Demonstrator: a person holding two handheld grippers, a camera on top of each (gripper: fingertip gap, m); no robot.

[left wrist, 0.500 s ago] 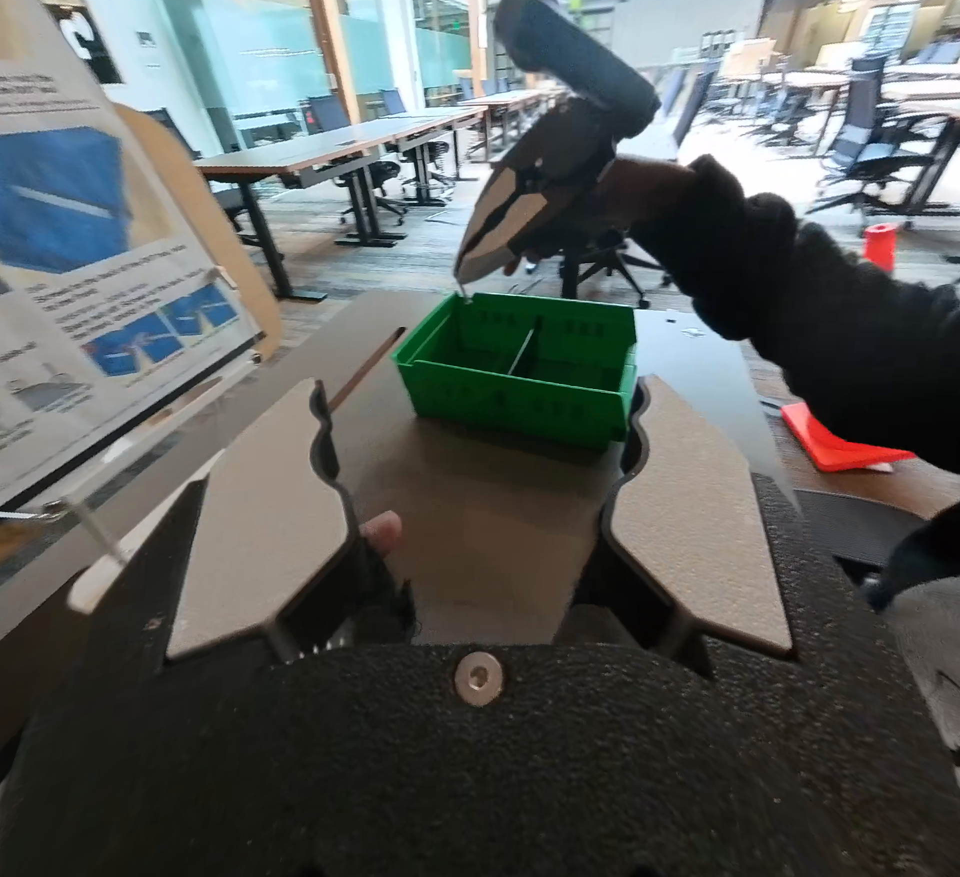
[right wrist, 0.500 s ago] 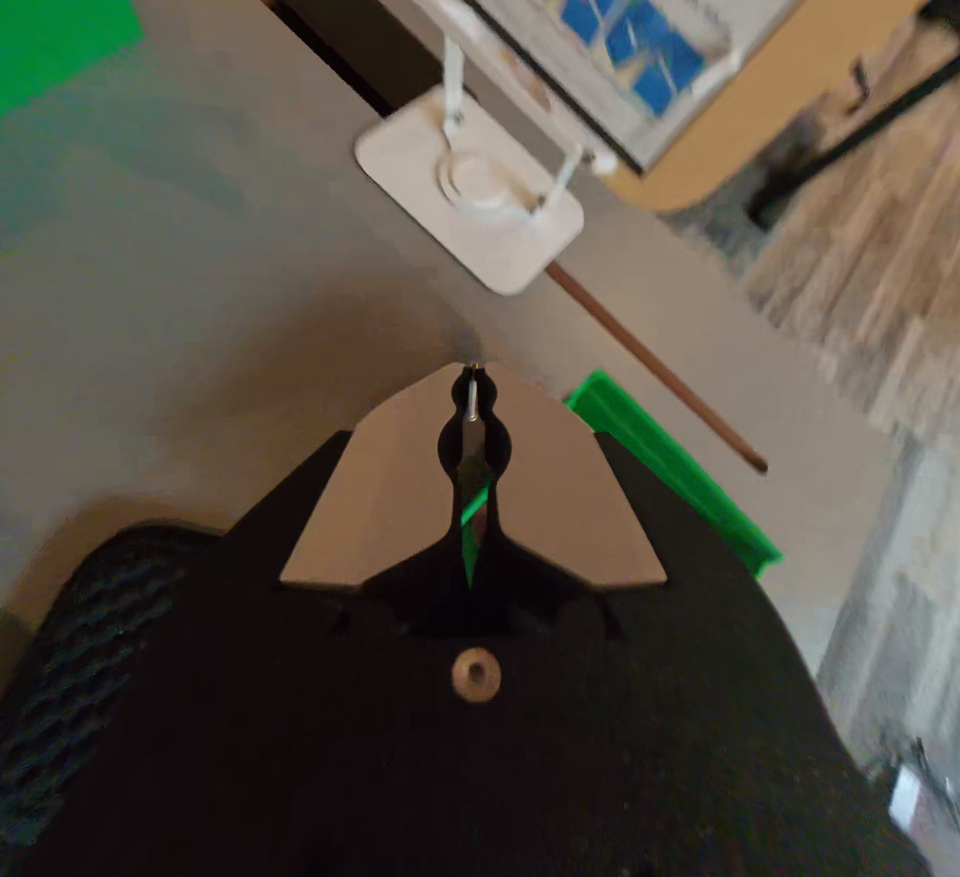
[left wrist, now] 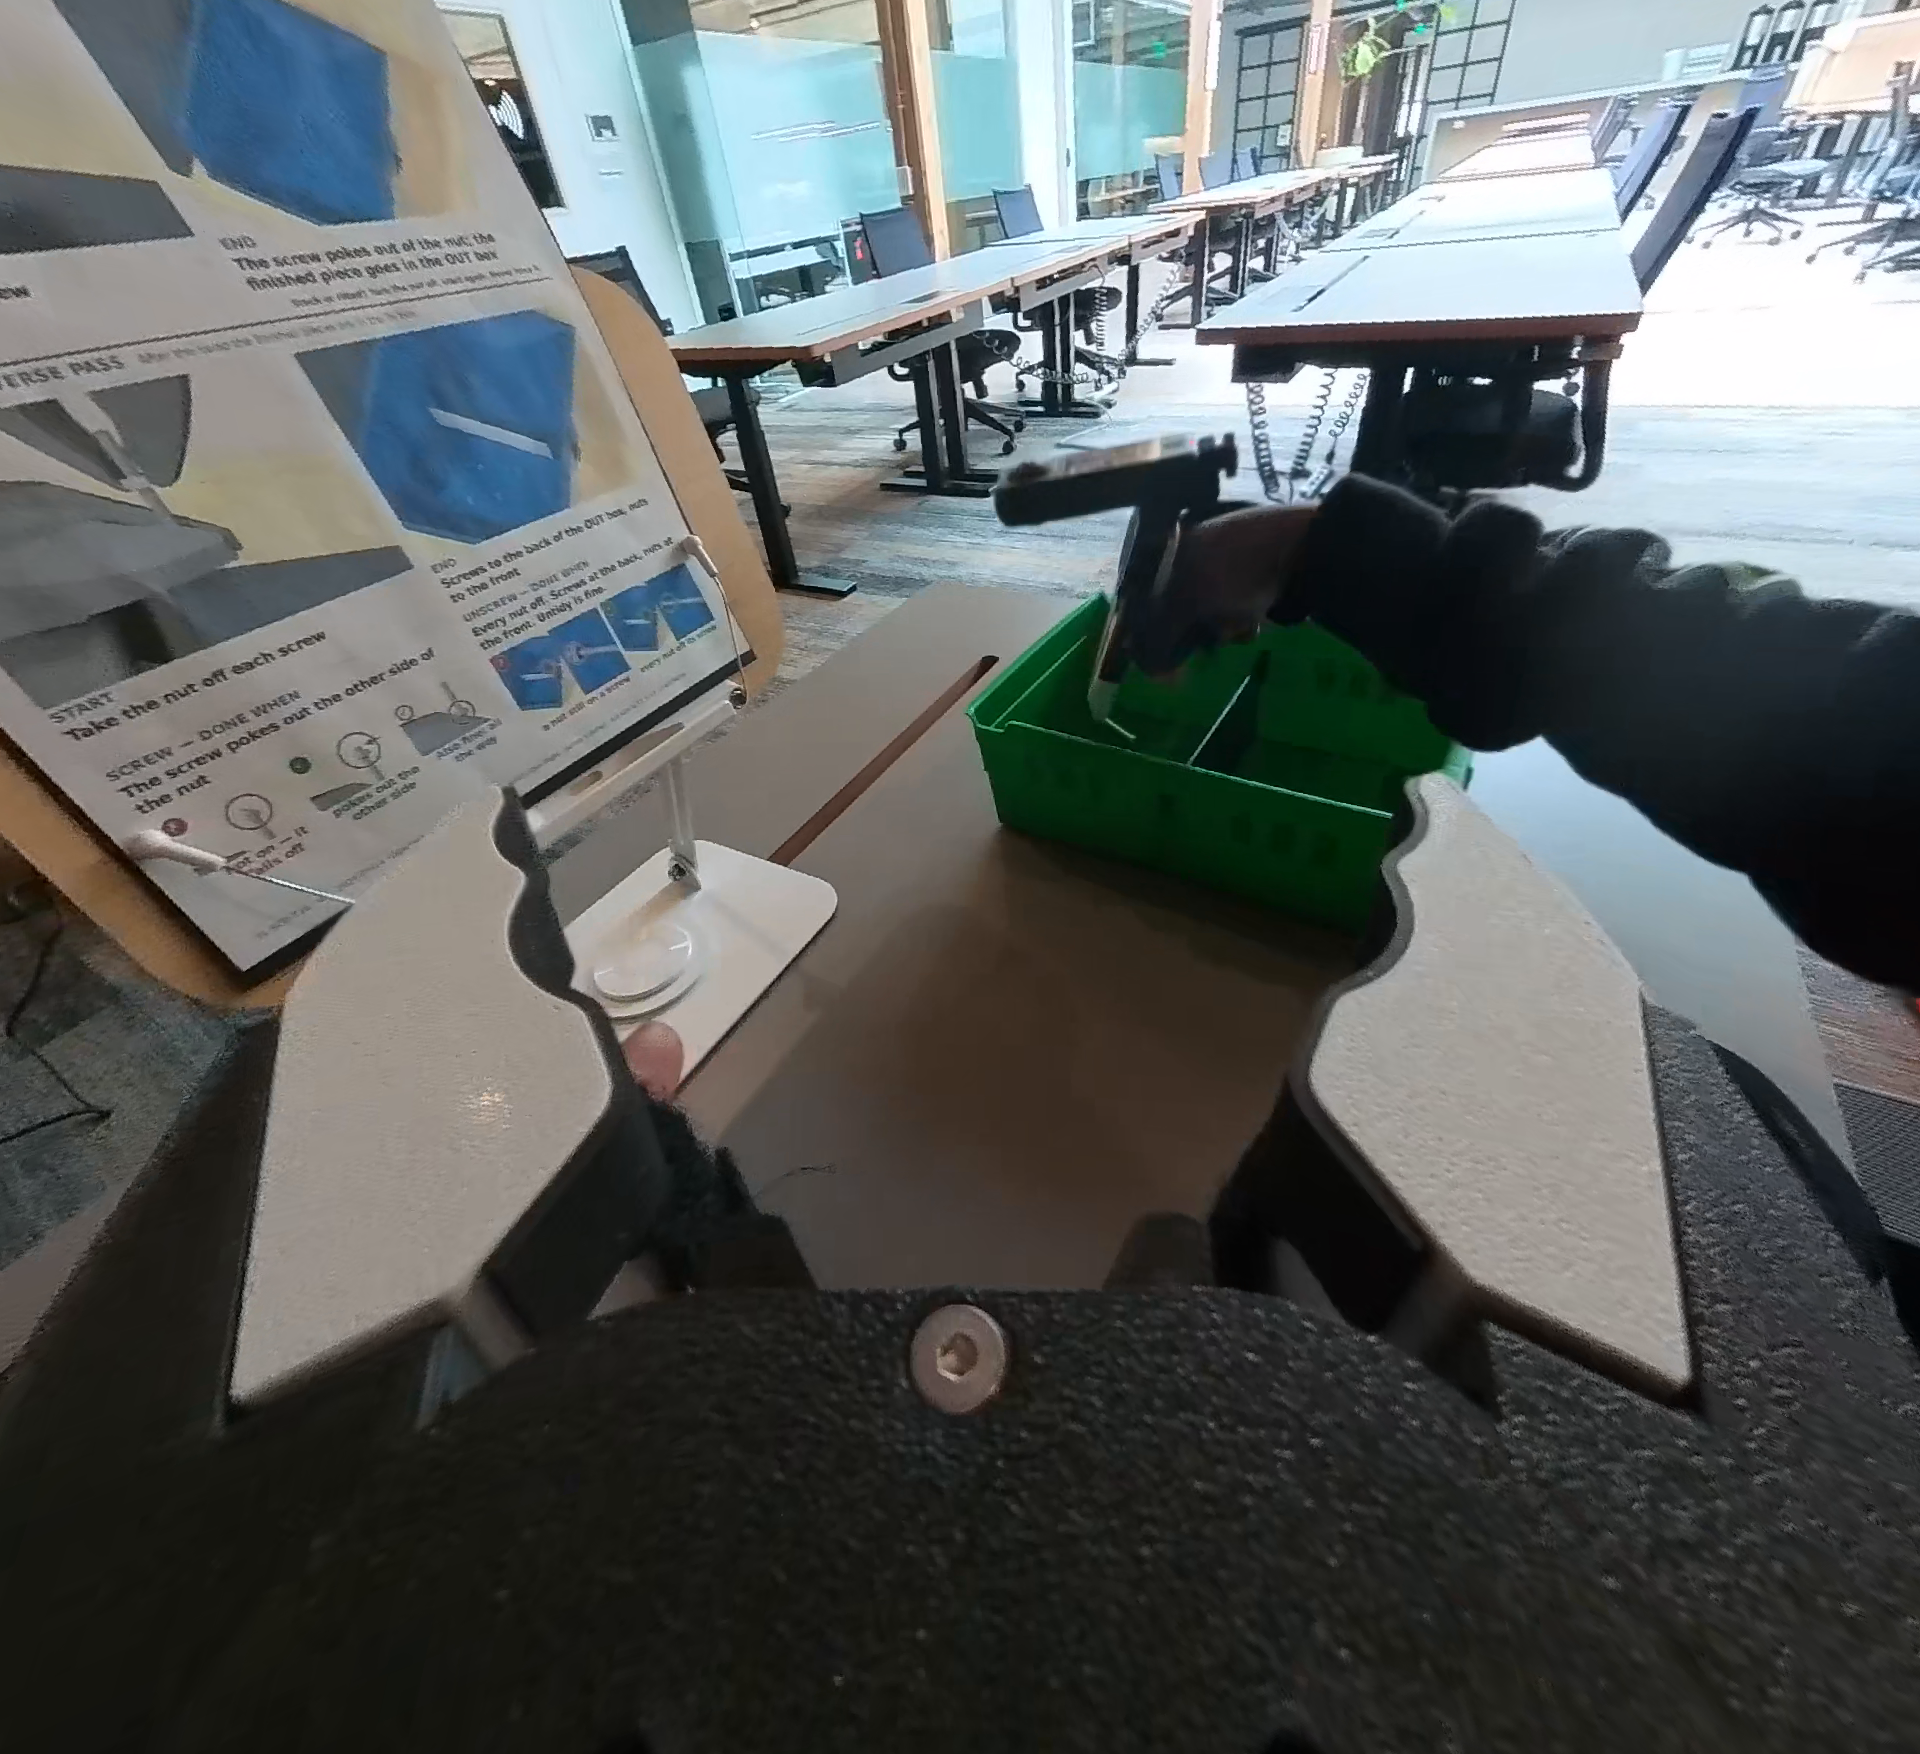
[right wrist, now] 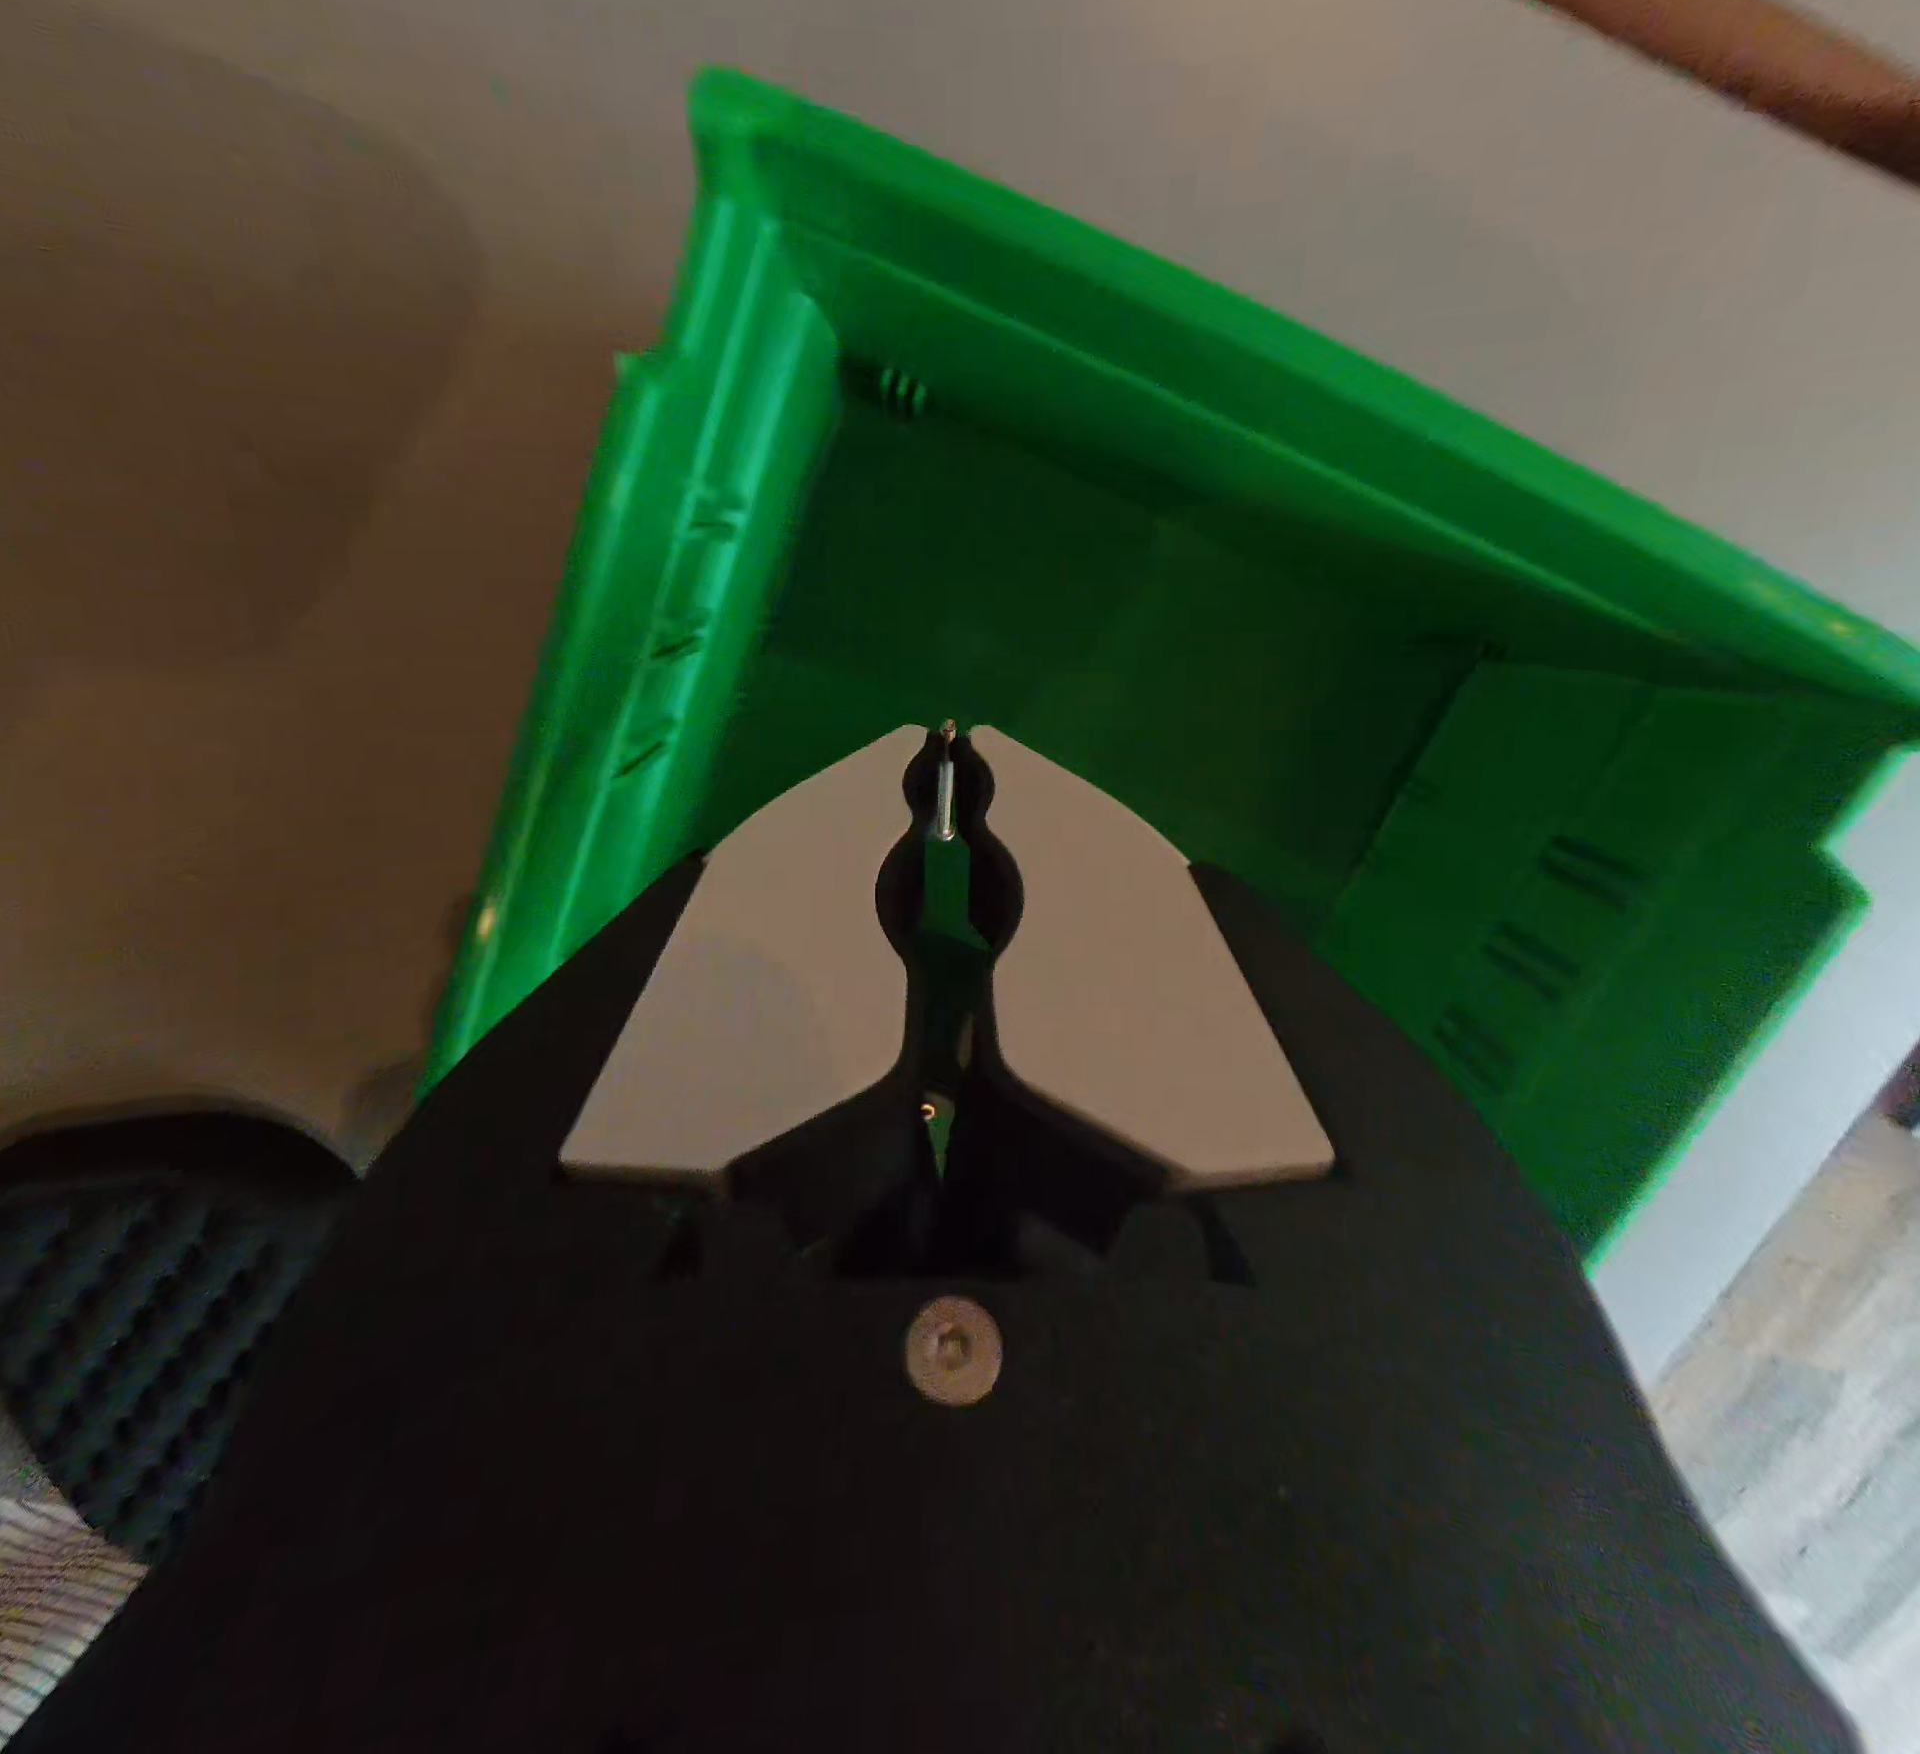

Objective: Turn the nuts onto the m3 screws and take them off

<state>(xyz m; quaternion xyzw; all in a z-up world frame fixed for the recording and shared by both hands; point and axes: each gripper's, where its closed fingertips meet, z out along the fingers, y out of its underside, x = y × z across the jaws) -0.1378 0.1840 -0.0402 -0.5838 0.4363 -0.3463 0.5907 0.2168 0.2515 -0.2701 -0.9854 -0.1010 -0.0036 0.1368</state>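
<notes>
My left gripper [left wrist: 966, 795] is wide open and empty, held low over the brown table [left wrist: 1039, 1029] in front of the green divided box [left wrist: 1195, 821]. My right gripper [right wrist: 948, 733] is shut on a thin metal screw [right wrist: 943, 795] whose tip pokes out past the fingertips. It points down into the green box [right wrist: 1039, 416], over the left compartment near the wall. The left wrist view shows the right gripper [left wrist: 1107, 712] dipping into the box's left compartment, with the screw [left wrist: 1127, 730] sticking out of its tips. No nut shows on the screw.
An instruction sheet [left wrist: 312, 354] stands on a white stand [left wrist: 717, 925] at the left of the table. A brown slot [left wrist: 883, 759] runs across the table left of the box. A person's black sleeve [left wrist: 1610, 665] reaches in from the right. Office desks and chairs stand behind. About 45 cm separates my left fingertips from my right.
My left jaws have opened wider. My right gripper has swung from above the box's far left corner down into its left compartment, still shut on the screw.
</notes>
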